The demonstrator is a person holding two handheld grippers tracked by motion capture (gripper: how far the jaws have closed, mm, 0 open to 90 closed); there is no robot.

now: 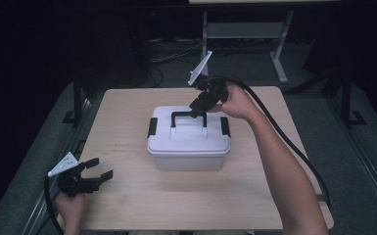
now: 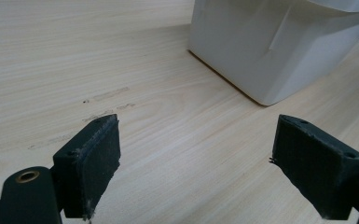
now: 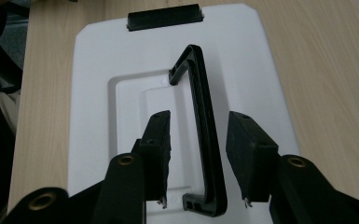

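A white plastic storage box [image 1: 188, 142] with a black carry handle [image 1: 188, 116] stands in the middle of the wooden table [image 1: 127, 205]. My right gripper [image 1: 196, 110] reaches down over the lid from the far right. In the right gripper view its jaws [image 3: 198, 154] straddle the raised handle [image 3: 204, 116], with a gap on each side, so it is open. My left gripper [image 1: 103, 168] rests low near the table's front left corner, open and holding nothing. The left gripper view has its jaws [image 2: 193, 158] wide apart over bare wood, with the box's corner [image 2: 270, 46] ahead.
Black latches [image 1: 152, 127] [image 1: 225, 126] sit on both ends of the lid, one showing at the far end [image 3: 163, 16] in the right gripper view. A thick cable [image 1: 294, 147] trails along the table's right side. Dark floor and a metal frame [image 1: 279, 58] lie beyond.
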